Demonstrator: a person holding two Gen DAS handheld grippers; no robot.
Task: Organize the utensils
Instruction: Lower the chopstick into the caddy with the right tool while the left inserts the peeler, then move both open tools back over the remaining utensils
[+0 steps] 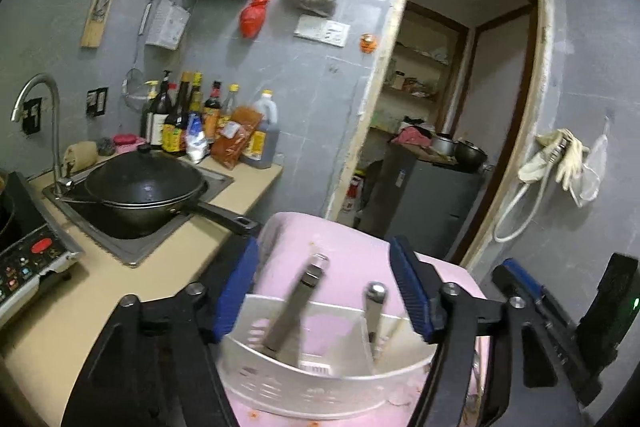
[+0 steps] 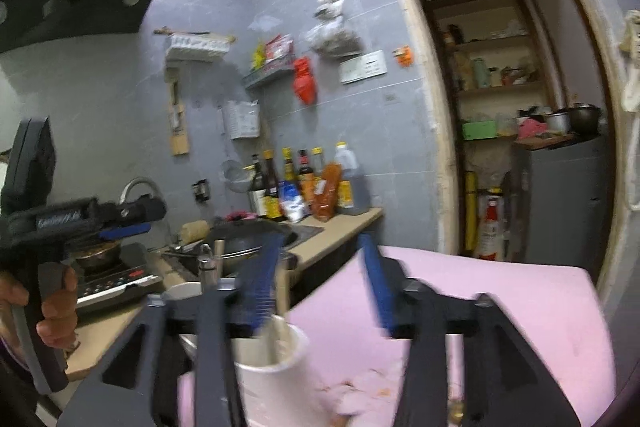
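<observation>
A white slotted utensil holder (image 1: 320, 383) stands on a pink surface (image 1: 352, 247). Two metal utensil handles (image 1: 298, 303) (image 1: 375, 307) stick up out of it. My left gripper (image 1: 322, 289) is open, its blue pads to either side above the holder and touching neither handle. In the right wrist view the holder (image 2: 276, 367) shows as a white cup with pale chopsticks (image 2: 283, 291) in it, just beside the left pad. My right gripper (image 2: 318, 283) is open with nothing between its pads. A hand (image 2: 56, 307) holds the left gripper (image 2: 136, 217) at the left.
To the left runs a beige counter (image 1: 224, 203) with a sink holding a black lidded wok (image 1: 148, 187), a tap (image 1: 48, 123), an induction cooker (image 1: 28, 259) and several sauce bottles (image 1: 192, 119). A doorway (image 1: 452, 107) opens behind the pink surface. The right gripper (image 1: 524, 283) is close by on the right.
</observation>
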